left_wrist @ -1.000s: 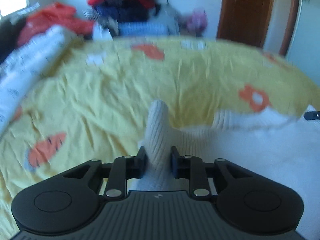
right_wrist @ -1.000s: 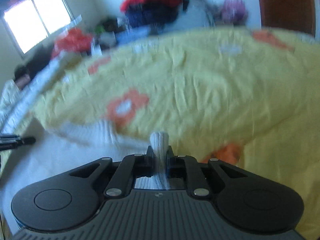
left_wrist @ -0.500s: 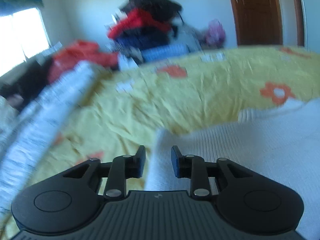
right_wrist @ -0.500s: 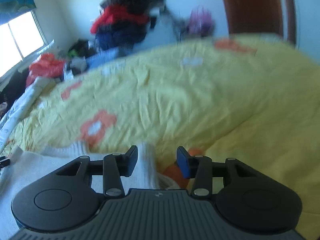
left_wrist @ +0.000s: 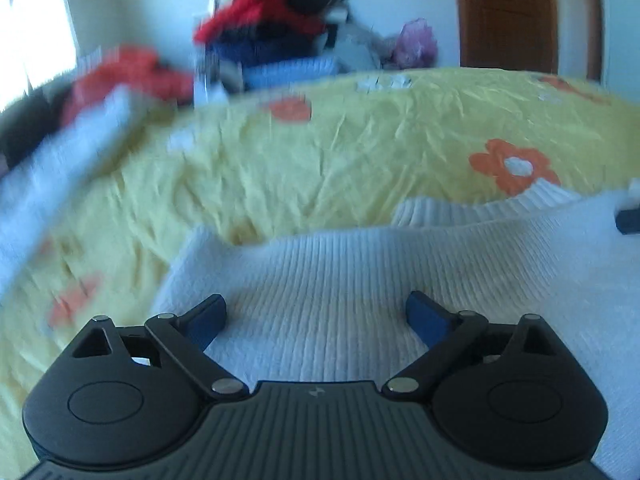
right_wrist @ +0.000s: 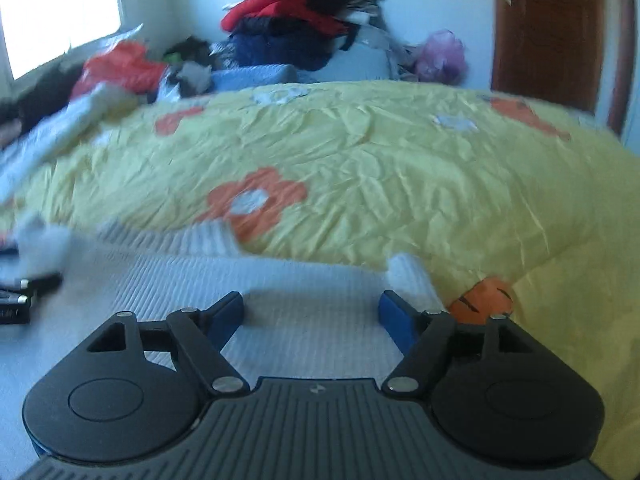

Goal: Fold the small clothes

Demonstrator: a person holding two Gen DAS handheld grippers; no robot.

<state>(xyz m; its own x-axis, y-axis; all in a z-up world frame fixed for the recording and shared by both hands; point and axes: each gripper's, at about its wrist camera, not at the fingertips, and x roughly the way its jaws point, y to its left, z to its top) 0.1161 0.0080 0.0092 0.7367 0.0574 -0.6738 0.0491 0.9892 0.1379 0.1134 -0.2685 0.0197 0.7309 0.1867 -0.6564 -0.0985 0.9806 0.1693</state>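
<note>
- Left tongs [left_wrist: 316, 314]: jaws are spreading wide, released; the blue pads [left_wrist: 208, 318] stand apart over the white knit sweater [left_wrist: 360, 280] with nothing clamped between them.
- Right tongs [right_wrist: 312, 312]: jaws are also opening, released; the sweater [right_wrist: 280, 320] lies flat beneath the gap, not pinched.
- The sweater lies spread on the bed, ribbed knit facing up. In the left view its left edge and a folded corner sit just ahead of the left pad; in the right view its right edge ends just past the right pad.
- A ribbed cuff or hem [left_wrist: 480, 208] rests along the sweater's far edge, on the bedspread.
- Each view catches a dark part of the other tool at its side edge, over the sweater.
- The yellow bedspread [left_wrist: 320, 152] with orange flowers [right_wrist: 256, 200] covers the bed beyond the sweater; it is wrinkled.
- A small orange print [right_wrist: 482, 300] shows just right of the right tongs.
- A pale rolled quilt [left_wrist: 60, 160] lies along the bed's left side.
- Farther back, a pile of clothes [right_wrist: 304, 20], red, dark and blue, stands against the wall.
- A window [right_wrist: 60, 12] glows at far left; a brown door [right_wrist: 548, 28] stands at far right.
</note>
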